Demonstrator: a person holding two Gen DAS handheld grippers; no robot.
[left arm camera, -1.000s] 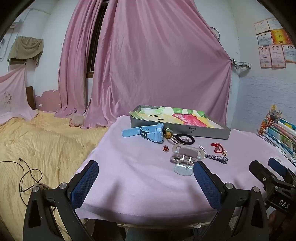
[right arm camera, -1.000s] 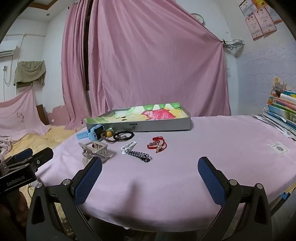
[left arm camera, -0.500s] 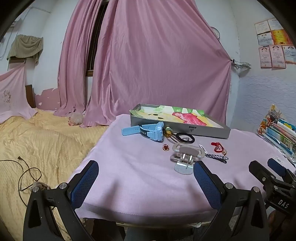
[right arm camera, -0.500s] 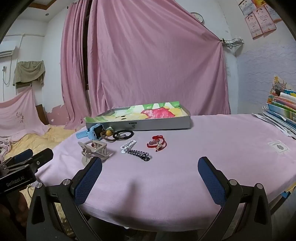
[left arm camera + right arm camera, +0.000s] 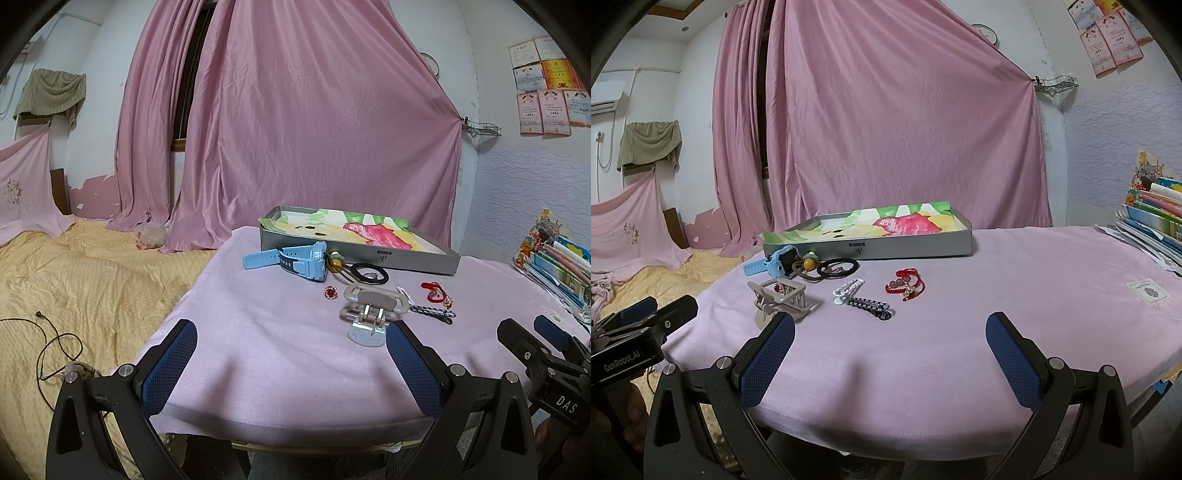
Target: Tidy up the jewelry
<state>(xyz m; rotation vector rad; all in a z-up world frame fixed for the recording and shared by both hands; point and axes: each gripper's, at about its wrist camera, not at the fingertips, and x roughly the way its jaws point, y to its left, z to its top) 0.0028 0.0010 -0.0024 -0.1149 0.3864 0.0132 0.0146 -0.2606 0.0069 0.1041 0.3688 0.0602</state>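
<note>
— Pink cloth (image 5: 1015, 280) covers the whole table. What's lying on it, from the left of the right-wrist frame?

— Blue watch (image 5: 775, 263) first, left of centre, touching the tray's (image 5: 908, 250) front wall. Just beside it a black hair tie (image 5: 837, 266) with a yellow bead. Lower left of those, a beige claw clip (image 5: 780, 300).

— And in the middle?

— White clip (image 5: 848, 290), and a dark checked one (image 5: 868, 307) just below it. Right of them, the red bracelet (image 5: 905, 286). A tiny red charm (image 5: 330, 291) shows only in the left-wrist view, left of the claw clip there.

— Anything in the tray?

— Only its coloured paper lining (image 5: 879, 223), as far as I can see. It sits centre frame, behind the jewellery.

— The grippers?

— Left gripper (image 5: 291, 363) at the bottom edge, blue pads spread wide, nothing between them. Right gripper (image 5: 891, 354) the same: fingers wide apart, empty, low over the near cloth. All the jewellery lies well beyond both.

— Far right?

— Stacked books (image 5: 1156, 218) at the frame edge.
</note>
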